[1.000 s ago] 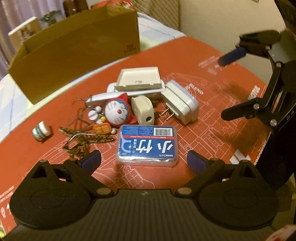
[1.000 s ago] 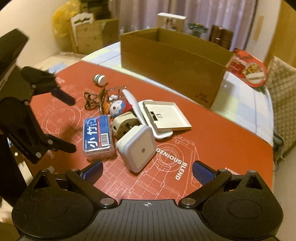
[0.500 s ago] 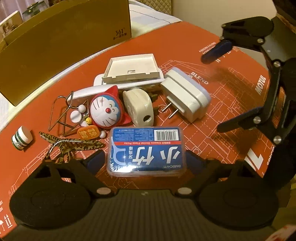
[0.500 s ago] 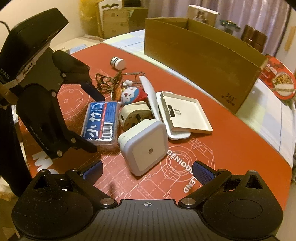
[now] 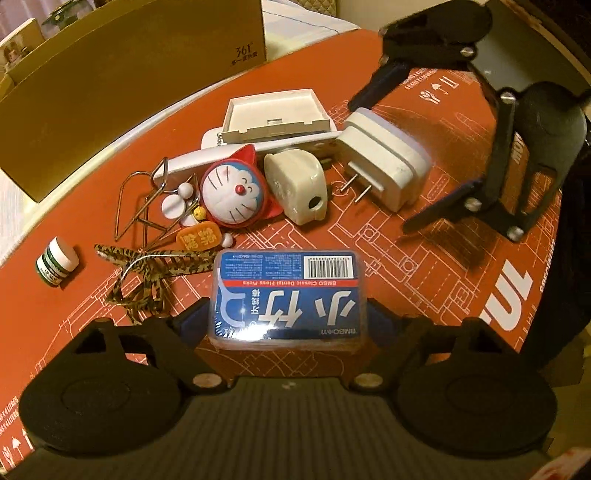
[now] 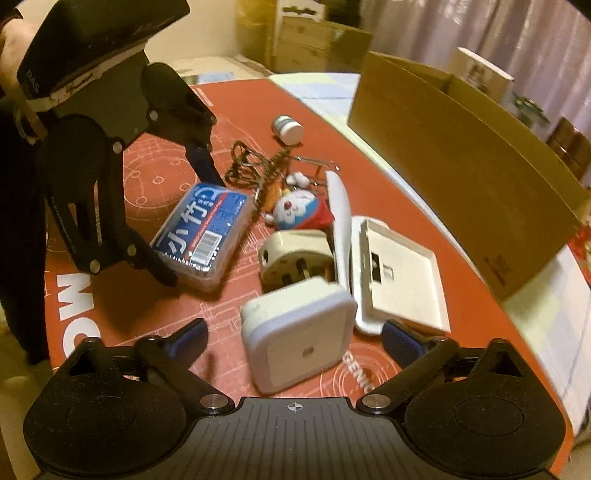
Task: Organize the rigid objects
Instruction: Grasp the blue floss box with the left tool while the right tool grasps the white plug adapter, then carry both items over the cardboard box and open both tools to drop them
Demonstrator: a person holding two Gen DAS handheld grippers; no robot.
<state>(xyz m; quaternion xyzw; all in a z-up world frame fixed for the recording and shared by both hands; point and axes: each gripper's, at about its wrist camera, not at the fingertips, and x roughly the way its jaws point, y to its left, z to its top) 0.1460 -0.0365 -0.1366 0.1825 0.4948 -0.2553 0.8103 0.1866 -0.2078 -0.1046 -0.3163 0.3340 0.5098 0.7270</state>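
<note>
A home: curtains [image 6: 443, 29], stacked boxes [image 6: 314, 44], cluttered red table [image 6: 424, 229]

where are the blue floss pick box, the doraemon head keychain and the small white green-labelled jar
blue floss pick box [image 5: 288, 295], left wrist view, on the blue printed lid
doraemon head keychain [image 5: 229, 194], left wrist view, on the white face
small white green-labelled jar [image 5: 57, 261], left wrist view, on its side wall

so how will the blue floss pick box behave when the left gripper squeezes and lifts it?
Floss pick box looks like rigid clear plastic, so probably stiff. Glossy sides may slip against the left hand-held gripper fingers. Flat and low, unlikely to roll; probably light.
</note>
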